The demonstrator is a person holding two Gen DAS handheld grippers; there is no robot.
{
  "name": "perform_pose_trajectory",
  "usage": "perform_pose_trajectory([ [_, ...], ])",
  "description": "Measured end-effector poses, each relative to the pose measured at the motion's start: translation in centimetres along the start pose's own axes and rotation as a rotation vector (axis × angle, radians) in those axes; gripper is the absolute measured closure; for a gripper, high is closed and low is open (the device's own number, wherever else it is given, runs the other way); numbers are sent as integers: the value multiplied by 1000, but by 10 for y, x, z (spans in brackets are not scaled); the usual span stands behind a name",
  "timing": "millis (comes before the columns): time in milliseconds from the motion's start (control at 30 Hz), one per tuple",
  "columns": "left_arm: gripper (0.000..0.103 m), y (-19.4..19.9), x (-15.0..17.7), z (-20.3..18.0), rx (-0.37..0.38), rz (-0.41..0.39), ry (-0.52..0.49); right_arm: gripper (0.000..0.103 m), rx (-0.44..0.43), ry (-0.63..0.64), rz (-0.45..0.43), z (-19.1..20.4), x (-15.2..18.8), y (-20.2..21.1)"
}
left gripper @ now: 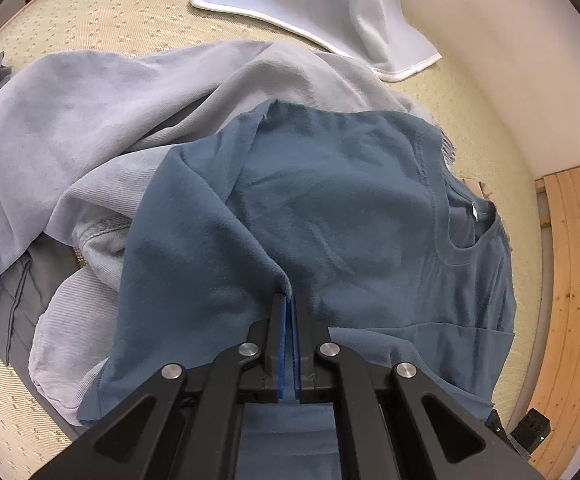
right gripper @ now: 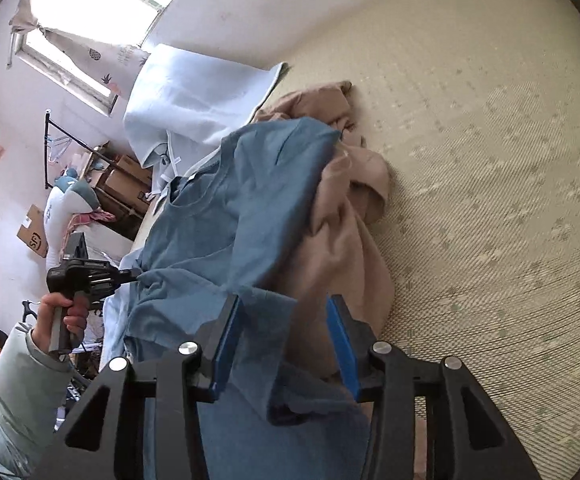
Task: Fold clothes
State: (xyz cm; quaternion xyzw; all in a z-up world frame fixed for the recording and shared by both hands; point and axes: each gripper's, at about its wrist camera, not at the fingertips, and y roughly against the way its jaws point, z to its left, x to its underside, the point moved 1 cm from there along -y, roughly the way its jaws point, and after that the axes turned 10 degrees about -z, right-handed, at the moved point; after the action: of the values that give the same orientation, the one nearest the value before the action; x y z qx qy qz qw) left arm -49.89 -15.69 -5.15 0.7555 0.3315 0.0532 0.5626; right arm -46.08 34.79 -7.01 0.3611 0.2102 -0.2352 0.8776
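A blue T-shirt (left gripper: 329, 220) lies spread over a heap of clothes on the woven bed mat (left gripper: 90, 20), its collar to the right. My left gripper (left gripper: 288, 300) is shut on a raised fold of the shirt near its lower part. In the right wrist view the same shirt (right gripper: 230, 208) hangs stretched between the two grippers. There the left gripper (right gripper: 130, 274), held by a person's hand (right gripper: 66, 312), pinches the shirt's edge. My right gripper (right gripper: 286, 304) is open; a loose shirt edge hangs between its blue pads without being pressed.
A pale grey garment (left gripper: 90, 100) and a dark grey one (left gripper: 6, 300) lie under the shirt; a beige garment (right gripper: 341, 240) bunches beside it. A white-edged light blanket (left gripper: 309, 8) sits at the far side. Wooden slats (left gripper: 569, 280) border the mat's edge. Bare mat (right gripper: 489, 160) stretches right.
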Motion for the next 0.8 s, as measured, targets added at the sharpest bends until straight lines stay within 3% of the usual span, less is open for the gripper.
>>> perform_pose_trajectory([
  [33,102,0,0,1,1,0,2,89,-4,0,4,0,1,-2],
  [67,102,0,0,1,1,0,3,100,5,14,1,2,1,-3],
  [300,102,0,1,5,8,0,9,103,-16,145,-59,31,4,14],
  [367,102,0,2,5,7,1,9,102,-31,92,-66,21,0,17],
  [467,102,1,2,5,6,0,10,89,-57,-8,-71,2,-7,21],
  [500,102,1,2,5,7,0,10,66,-74,-53,-60,-7,-7,19],
  [533,102,0,1,4,7,0,9,52,-90,-91,-53,-16,-7,16],
  [800,102,-1,1,4,1,-2,4,51,-215,-290,-20,-53,9,-12],
])
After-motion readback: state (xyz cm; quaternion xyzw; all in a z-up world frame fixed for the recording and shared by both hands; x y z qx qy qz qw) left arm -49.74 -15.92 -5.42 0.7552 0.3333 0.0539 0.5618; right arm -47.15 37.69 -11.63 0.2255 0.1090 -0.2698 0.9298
